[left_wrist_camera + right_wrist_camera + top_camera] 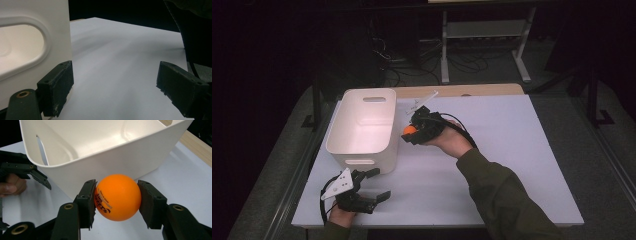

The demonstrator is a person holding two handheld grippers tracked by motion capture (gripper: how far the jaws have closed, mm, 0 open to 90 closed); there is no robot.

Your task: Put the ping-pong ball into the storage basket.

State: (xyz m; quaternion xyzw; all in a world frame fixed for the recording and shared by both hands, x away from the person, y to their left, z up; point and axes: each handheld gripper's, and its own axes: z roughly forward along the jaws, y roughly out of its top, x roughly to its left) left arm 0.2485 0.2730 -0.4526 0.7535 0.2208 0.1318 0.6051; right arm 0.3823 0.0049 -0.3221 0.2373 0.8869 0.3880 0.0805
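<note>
An orange ball (117,197) with dark print is pinched between the two black jaws of my right gripper (116,201). From above, that ball (410,130) and the right gripper (412,132) hover just right of the white bin (346,131), close to its right wall. The white bin (105,155) looks empty inside. My left gripper (379,184) rests at the near left of the table, in front of the bin, open with nothing between its jaws. In the left gripper view the left gripper (115,82) faces bare table, its left jaw beside the bin's handle wall (32,47).
The table (502,150) is covered with a pale sheet; a wooden strip (462,90) shows along its far edge. A metal stand (484,35) and cables lie on the dark floor beyond. A sleeved forearm (502,190) crosses the near right part of the table.
</note>
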